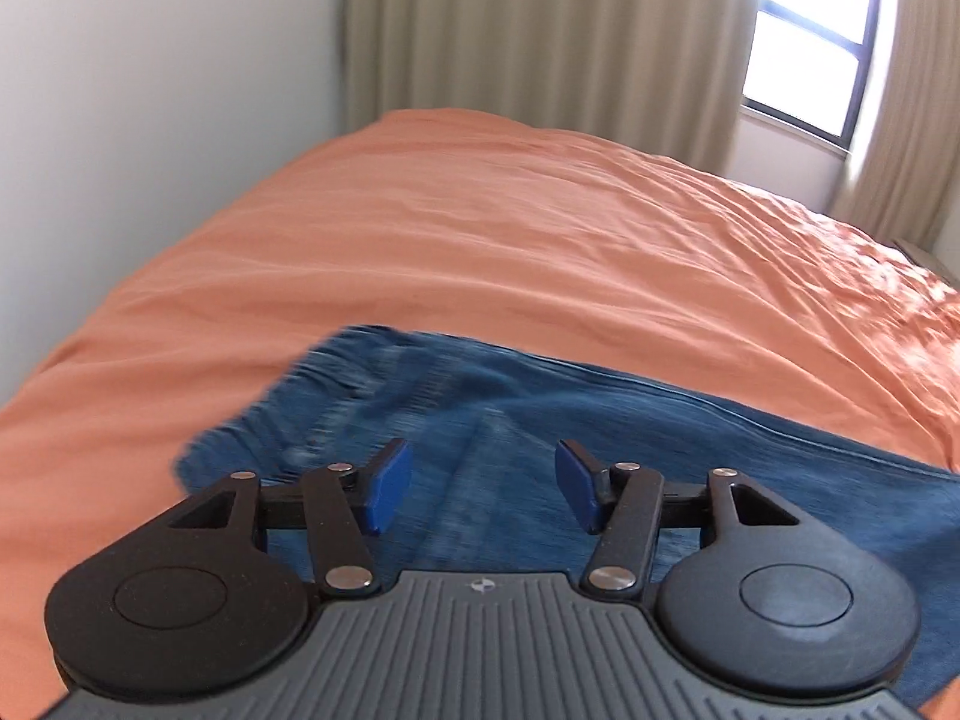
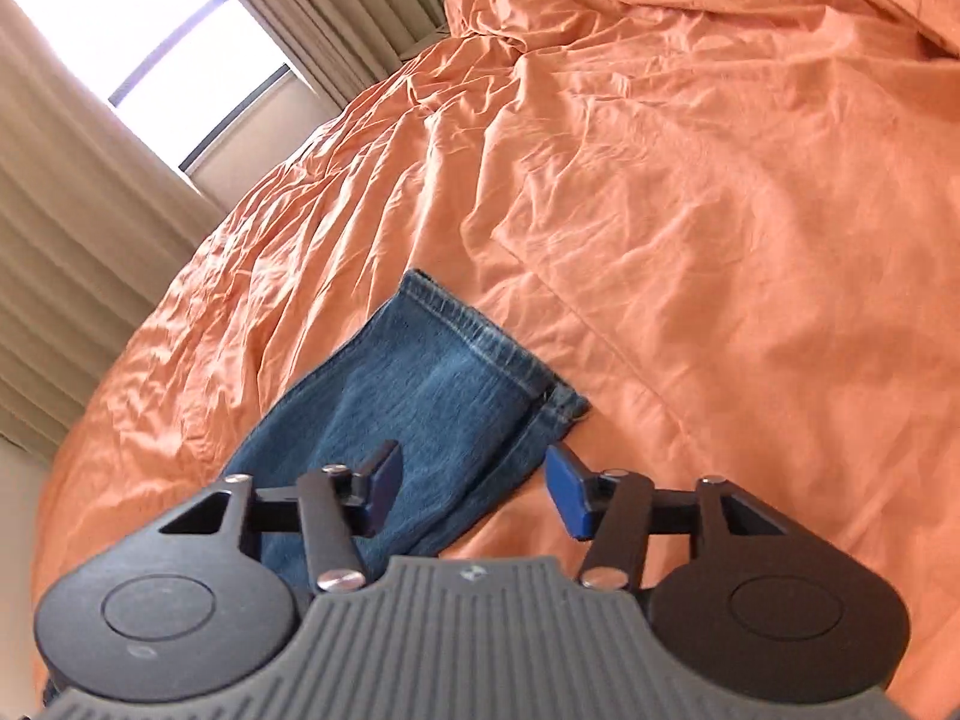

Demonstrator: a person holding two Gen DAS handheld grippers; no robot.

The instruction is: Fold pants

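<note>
Denim fills the left wrist view: the jeans (image 1: 540,438) lie flat on the orange bedsheet (image 1: 480,228), what looks like the blurred waistband end (image 1: 336,372) ahead of my left gripper (image 1: 483,486), whose blue pads stand apart over the cloth, holding nothing. I judge the fold not yet begun here; next I should lower and pinch that end. Beyond, a white wall (image 1: 150,90), beige curtain (image 1: 540,30) and bright window (image 1: 810,48)

From the right wrist view, the leg hems (image 2: 480,342) lie stacked, one peeking past the other, on the wrinkled sheet. My right gripper (image 2: 474,489) hovers with fingers spread, empty, over the leg's near edge. It must close on both hems together, or the layers will slip
</note>
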